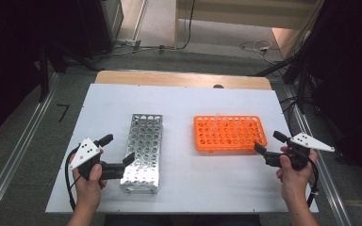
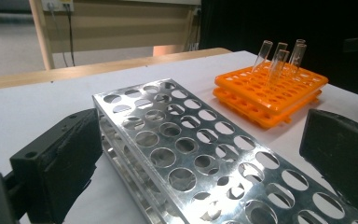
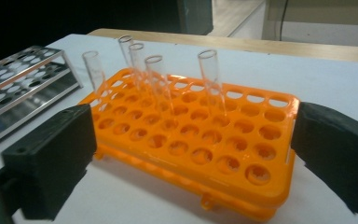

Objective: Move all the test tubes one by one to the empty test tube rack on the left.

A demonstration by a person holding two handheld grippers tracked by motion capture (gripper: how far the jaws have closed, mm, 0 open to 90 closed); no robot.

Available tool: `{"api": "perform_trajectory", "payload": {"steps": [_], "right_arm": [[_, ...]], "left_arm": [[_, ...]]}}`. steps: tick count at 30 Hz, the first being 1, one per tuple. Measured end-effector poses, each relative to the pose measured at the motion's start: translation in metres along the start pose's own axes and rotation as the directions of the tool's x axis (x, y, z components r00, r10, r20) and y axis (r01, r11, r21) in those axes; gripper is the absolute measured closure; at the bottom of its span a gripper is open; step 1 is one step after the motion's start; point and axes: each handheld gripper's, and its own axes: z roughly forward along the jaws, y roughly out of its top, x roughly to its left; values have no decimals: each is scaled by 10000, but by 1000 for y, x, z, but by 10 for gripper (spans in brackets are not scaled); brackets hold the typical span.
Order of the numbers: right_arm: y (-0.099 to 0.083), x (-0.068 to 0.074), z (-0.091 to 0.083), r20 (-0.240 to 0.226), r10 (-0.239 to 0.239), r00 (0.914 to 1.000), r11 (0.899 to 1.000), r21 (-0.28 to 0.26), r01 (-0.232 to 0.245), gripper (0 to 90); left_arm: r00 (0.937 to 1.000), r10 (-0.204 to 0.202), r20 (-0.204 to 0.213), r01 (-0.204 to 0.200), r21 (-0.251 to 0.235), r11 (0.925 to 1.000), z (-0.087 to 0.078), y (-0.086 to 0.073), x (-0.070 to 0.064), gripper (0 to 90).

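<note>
Left gripper (image 1: 116, 149) angled at metal rack (image 1: 144, 149), right gripper (image 1: 269, 142) at orange rack (image 1: 229, 133); jaws released.

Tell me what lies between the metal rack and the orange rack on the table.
Nothing: in the high view, a bare strip of white table separates the metal rack from the orange rack.

shiny metal rack (image 2: 200, 154), orange plastic rack (image 3: 200, 140) — clear glass tubes (image 3: 210, 84)

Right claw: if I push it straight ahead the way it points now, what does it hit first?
Most likely the orange rack: the right claw is open and aimed at its near edge, jaws on either side. The clear tubes stand farther back; the depth is hard to judge.
</note>
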Motion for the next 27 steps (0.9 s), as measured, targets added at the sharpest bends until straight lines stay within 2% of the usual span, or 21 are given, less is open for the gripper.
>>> {"api": "perform_trajectory", "payload": {"steps": [2, 4, 8, 11, 13, 15, 17, 20, 22, 24, 27], "right_arm": [[5, -2, 7, 45, 18, 10000, 9995, 302, -19, 60], [9, -3, 15, 50, -6, 10000, 9984, 573, 3, 143], [12, -6, 35, 101, 55, 9999, 9940, 1090, -66, 248], [10, -7, 48, 386, 81, 9992, 9906, 1361, -132, 336], [7, -9, 56, 635, 59, 9980, 9890, 1471, -152, 444], [5, -12, 63, 768, 32, 9970, 9865, 1627, -157, 510], [4, -14, 67, 1056, -143, 9943, 9843, 1763, -45, 538], [3, -17, 69, 803, -39, 9968, 9865, 1637, -93, 580], [2, -16, 72, 665, -145, 9977, 9881, 1535, 41, 594], [3, -14, 77, 568, -240, 9981, 9854, 1695, 140, 614], [3, -10, 85, 688, -309, 9971, 9826, 1849, 177, 646]], "left_arm": [[10000, 7, 60, -7, 20, 10000, 2, 1, 0, 0], [9999, 46, 121, -47, 33, 10000, 2, 1, -1, 0], [9999, 49, 145, -49, 40, 10000, 3, 1, -2, 0], [9999, 64, 136, -65, 63, 10000, 3, 0, -2, 0], [9999, 55, 123, -56, 70, 10000, 2, 0, -1, 0], [9999, -7, 130, 6, 21, 10000, 2, 0, 0, 0], [9999, -14, 100, 13, 44, 10000, 1, 0, 0, 0], [10000, -11, 75, 10, 76, 10000, 1, -1, 1, 0], [10000, -57, 80, 57, 79, 10000, 1, -2, 1, 0], [9999, -108, 84, 108, 48, 9999, 2, -2, 1, 0], [9999, -72, 75, 72, 83, 9999, 2, -2, 1, 0]]}}
